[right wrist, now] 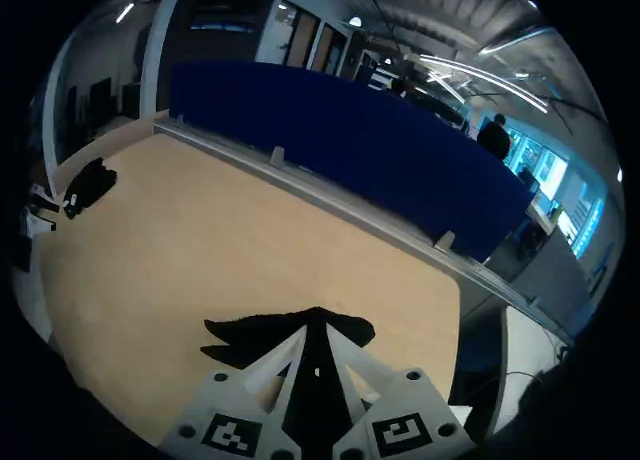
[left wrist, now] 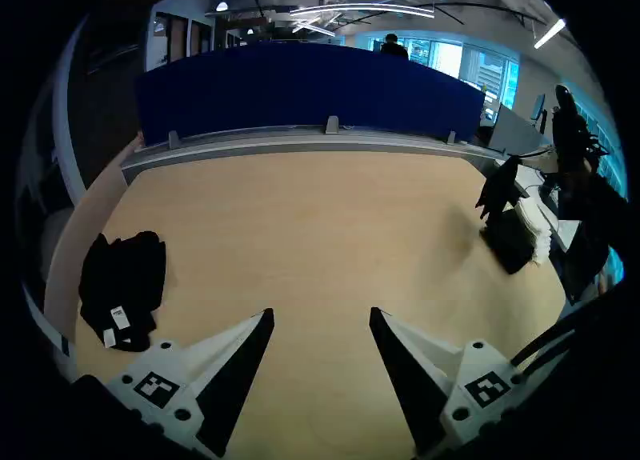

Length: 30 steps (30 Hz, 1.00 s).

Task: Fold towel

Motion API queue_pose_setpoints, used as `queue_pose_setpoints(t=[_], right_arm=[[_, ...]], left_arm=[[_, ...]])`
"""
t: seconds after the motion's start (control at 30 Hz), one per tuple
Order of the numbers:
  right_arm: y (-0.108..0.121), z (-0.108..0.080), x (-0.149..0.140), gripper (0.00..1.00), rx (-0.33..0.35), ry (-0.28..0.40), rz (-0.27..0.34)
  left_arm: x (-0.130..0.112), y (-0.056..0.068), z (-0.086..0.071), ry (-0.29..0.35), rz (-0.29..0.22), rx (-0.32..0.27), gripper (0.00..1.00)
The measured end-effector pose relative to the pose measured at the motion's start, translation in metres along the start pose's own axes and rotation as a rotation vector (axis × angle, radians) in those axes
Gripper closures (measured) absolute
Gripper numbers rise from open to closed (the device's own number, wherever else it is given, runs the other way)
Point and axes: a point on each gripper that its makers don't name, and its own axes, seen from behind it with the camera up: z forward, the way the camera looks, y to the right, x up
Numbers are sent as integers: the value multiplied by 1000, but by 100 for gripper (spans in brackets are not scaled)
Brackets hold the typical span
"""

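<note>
In the right gripper view, my right gripper is shut on a black towel, which spreads out to the left of the fingertips just above the wooden table. In the left gripper view the same black towel hangs bunched at the table's right edge, above a stack of dark and white towels. My left gripper is open over bare table with nothing between its fingers. A crumpled black cloth with a white tag lies to its left, and appears small at the far left as the black cloth.
A blue partition on a grey rail closes off the table's far side. A person in dark clothes stands at the right edge by the towel stack. Another person stands far off behind the partition.
</note>
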Motion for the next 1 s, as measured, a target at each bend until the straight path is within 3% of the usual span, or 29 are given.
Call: queue_pose_setpoints(t=[0.57, 1.0], right_arm=[[15, -3, -19, 98, -19, -21, 14], [31, -34, -73, 98, -58, -83, 46]], left_arm=[[2, 9, -2, -2, 11, -4, 11], [2, 18, -5, -4, 27, -13, 12]])
